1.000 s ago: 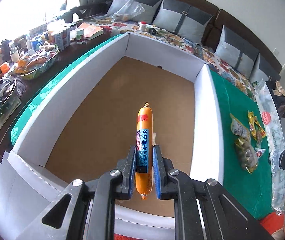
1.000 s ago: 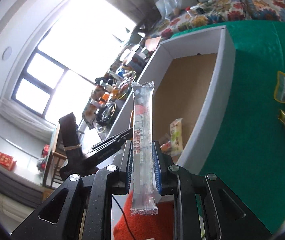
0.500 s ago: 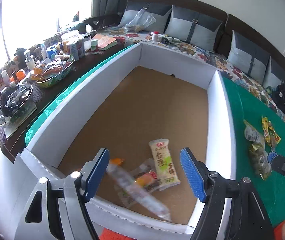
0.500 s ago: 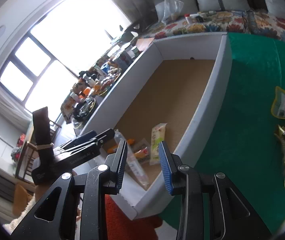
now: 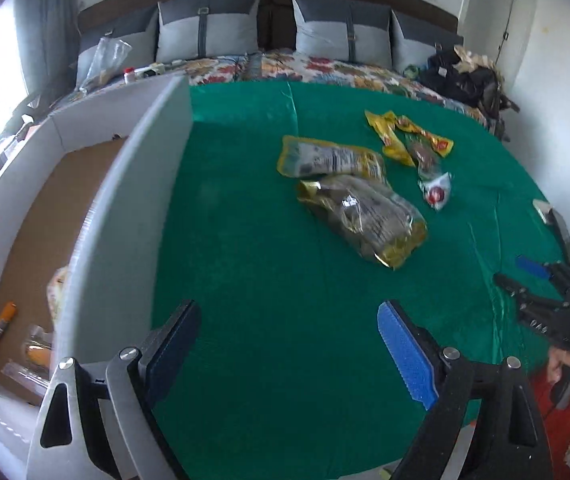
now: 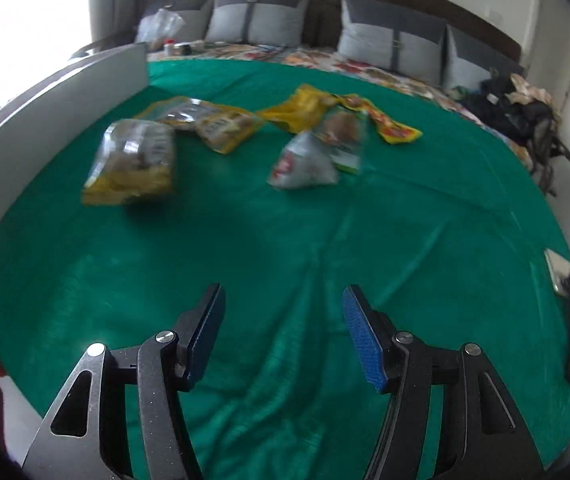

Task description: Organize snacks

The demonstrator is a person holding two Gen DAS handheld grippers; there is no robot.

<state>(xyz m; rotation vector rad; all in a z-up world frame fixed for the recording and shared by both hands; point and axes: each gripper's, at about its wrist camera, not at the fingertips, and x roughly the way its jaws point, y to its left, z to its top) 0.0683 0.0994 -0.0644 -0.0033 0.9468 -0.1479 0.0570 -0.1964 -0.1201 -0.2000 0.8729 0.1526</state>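
A: Both tools stand released and empty over the green cloth tabletop [image 6: 285,240]. The left tool [image 5: 285,344] faces the loose snacks; the right tool [image 6: 281,328] does too.

B: The operator should probably take the nearest one, the clear and yellow crinkly snack bag [image 5: 365,220], closing across its narrow width and not on a slippery corner, then lifting it over the wall of the white-walled cardboard box [image 5: 125,208] at the tabletop's left edge.

A: And compared with a second ago?

B: Then the left tool gripped an orange sausage stick [image 5: 1,324] and the right a clear tube pack. The stick now lies in the box's near corner, and both tools have swung toward the heap mid-tabletop.
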